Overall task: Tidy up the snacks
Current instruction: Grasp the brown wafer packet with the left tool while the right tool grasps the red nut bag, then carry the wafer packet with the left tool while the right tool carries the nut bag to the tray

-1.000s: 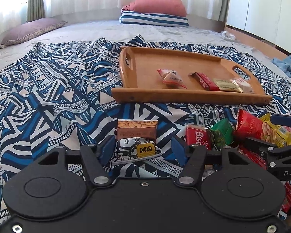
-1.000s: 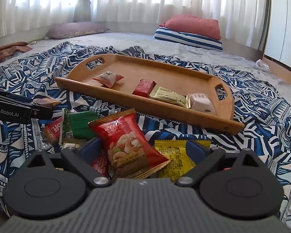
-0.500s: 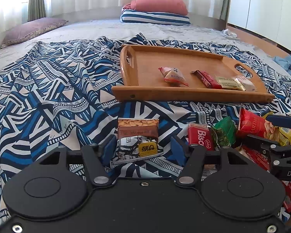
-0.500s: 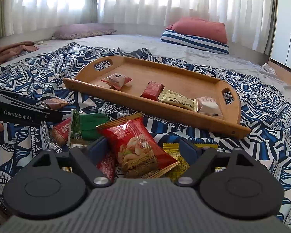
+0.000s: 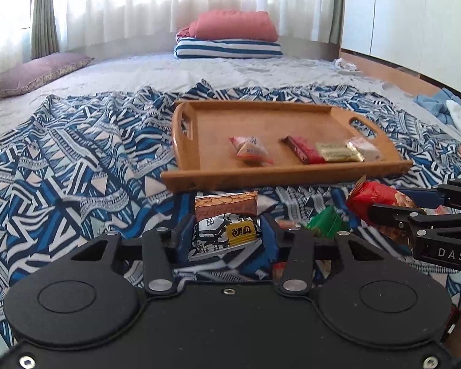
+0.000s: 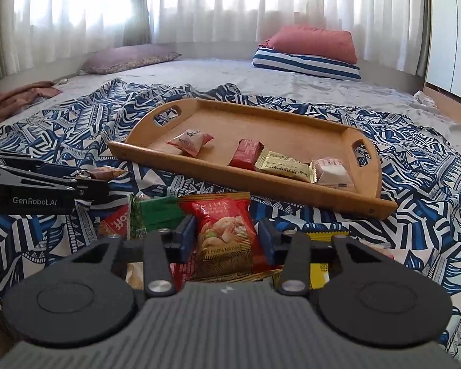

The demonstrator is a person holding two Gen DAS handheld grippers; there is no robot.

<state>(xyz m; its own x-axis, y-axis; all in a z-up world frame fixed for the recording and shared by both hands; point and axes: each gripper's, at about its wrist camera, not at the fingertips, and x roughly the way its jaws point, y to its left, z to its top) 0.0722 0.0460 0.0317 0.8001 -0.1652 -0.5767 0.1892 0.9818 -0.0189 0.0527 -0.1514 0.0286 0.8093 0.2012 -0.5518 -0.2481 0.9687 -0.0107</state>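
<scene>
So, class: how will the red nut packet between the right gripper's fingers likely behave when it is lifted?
The red nut packet looks like a puffy foil pouch, so it will probably crumple rather than stay stiff. Its glossy film may slip as the right gripper closes on it. It seems light for its size and, being flat, unlikely to roll.

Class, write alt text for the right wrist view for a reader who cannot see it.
The right gripper has its jaws closing around a red nut packet on a blue patterned bedspread. Beyond lies a wooden tray holding four wrapped snacks; the left gripper reaches in from the left.
</scene>
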